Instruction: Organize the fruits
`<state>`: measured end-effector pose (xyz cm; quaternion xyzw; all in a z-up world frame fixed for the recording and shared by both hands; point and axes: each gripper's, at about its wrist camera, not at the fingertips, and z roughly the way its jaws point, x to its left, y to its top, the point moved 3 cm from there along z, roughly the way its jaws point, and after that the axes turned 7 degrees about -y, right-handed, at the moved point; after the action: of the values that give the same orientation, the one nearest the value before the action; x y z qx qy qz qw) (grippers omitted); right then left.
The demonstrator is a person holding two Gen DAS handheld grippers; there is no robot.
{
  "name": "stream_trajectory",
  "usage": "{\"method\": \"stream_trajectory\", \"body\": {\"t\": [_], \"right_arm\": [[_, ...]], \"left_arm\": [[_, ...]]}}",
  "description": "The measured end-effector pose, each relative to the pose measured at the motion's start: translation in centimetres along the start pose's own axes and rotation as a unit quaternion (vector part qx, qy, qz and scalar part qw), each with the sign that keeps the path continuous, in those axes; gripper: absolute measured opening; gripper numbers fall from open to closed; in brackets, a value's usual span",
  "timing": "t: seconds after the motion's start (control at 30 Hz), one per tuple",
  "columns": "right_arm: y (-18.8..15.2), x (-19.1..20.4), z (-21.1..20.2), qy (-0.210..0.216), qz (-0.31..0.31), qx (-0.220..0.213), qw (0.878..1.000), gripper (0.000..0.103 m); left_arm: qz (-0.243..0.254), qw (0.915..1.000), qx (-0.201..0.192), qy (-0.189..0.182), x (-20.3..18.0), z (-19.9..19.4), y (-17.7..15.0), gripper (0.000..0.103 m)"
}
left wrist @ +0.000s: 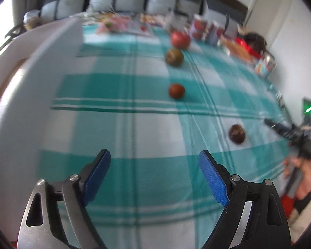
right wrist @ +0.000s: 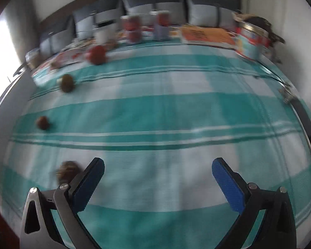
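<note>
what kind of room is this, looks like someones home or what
Probably a home living or dining room: a table under a teal checked tablecloth, grey sofa cushions along the wall behind it, and loose fruit and jars on the table.

I see a woven, matt checked cloth [left wrist: 134, 128] covering the bench. My left gripper [left wrist: 154, 155] has brushed grey metal arms and blue pads [left wrist: 97, 174] of finely textured rubbery finish. The red fruit [left wrist: 180, 39] looks smooth and slightly glossy; the dark fruit [left wrist: 236, 133] rough and dull.
</note>
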<state>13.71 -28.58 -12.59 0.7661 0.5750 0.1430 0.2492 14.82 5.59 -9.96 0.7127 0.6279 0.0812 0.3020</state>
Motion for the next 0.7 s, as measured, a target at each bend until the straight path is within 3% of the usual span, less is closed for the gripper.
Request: {"method": "stream_trajectory", "body": {"t": [0.23,0.33,0.7], "right_arm": [[-0.4,-1.5,2.6,-0.023,-0.022,-0.012,0.999,0.103],[-1.5,-1.6,2.7,-0.02,-0.025,0.003,0.999,0.103],[-1.6,-1.4,2.6,-0.026,-0.027,0.001,0.999,0.103]], "left_arm": [[0.037,0.9967,0.002,0.072,-0.6,6.6,0.9,0.089],[0.046,0.9957,-0.032,0.074,-0.4,6.5,0.4,0.093],[0.047,0.9959,-0.031,0.071,-0.3,6.7,0.8,0.096]]}}
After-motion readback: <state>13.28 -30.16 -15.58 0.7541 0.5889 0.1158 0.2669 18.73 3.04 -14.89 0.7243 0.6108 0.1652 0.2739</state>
